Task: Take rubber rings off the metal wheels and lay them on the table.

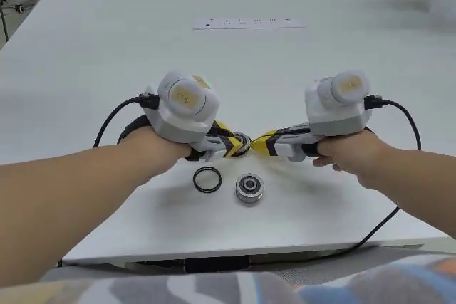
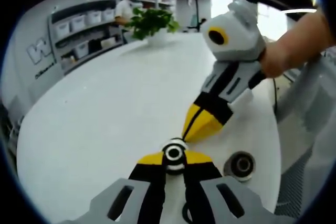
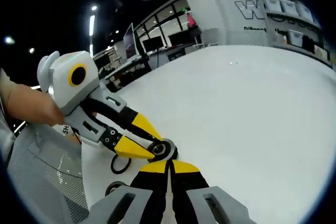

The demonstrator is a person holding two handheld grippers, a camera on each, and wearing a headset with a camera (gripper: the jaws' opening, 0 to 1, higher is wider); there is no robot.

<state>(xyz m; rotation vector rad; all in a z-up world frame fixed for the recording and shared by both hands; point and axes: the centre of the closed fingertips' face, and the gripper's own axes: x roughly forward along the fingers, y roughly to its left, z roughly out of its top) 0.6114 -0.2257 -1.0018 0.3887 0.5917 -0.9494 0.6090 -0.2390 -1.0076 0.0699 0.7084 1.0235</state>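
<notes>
A white power strip lay far back on the white table and a potted plant stood at one end, both well clear of the work. Over the near edge the left gripper was clamped on a metal wheel; the right gripper, jaws together, met that wheel's rim tip-on. Nearer the person, a loose black rubber ring lay on the table just beside a second wheel

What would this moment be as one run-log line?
left gripper: shut on wheel | right gripper: shut, tips at that wheel | table: loose rubber ring beside second wheel
</notes>
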